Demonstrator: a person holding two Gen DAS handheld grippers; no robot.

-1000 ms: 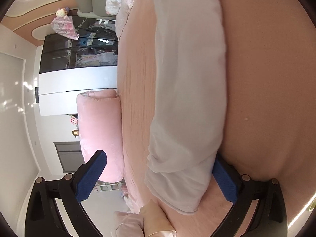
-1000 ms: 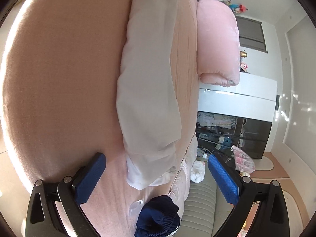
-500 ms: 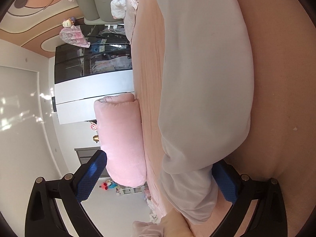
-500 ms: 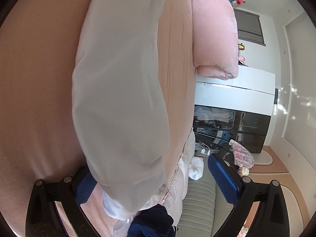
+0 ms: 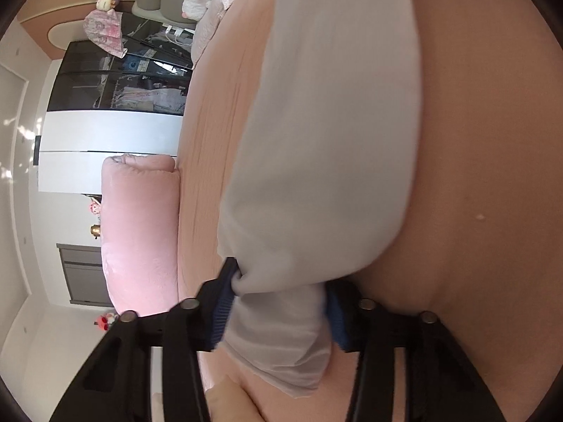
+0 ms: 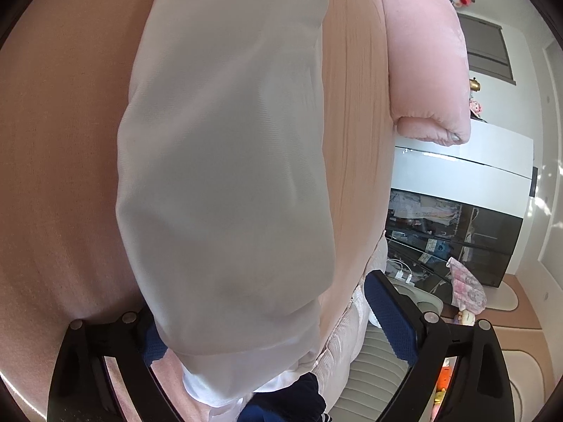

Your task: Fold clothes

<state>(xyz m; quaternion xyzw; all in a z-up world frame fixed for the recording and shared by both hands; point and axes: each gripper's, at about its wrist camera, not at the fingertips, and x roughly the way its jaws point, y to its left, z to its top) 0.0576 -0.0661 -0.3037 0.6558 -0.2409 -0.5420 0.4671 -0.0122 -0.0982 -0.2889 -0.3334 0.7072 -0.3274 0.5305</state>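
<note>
Between L fingers: white garment, apparently pinched.

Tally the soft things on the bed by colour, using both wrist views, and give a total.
White: 1, the white garment spread along the bed.
Pink: 1, the pink bolster at the bed's edge.
Navy: 1, the navy cloth at one end of the garment.
Total: 3

left gripper fingers just closed, right gripper narrowing
</note>
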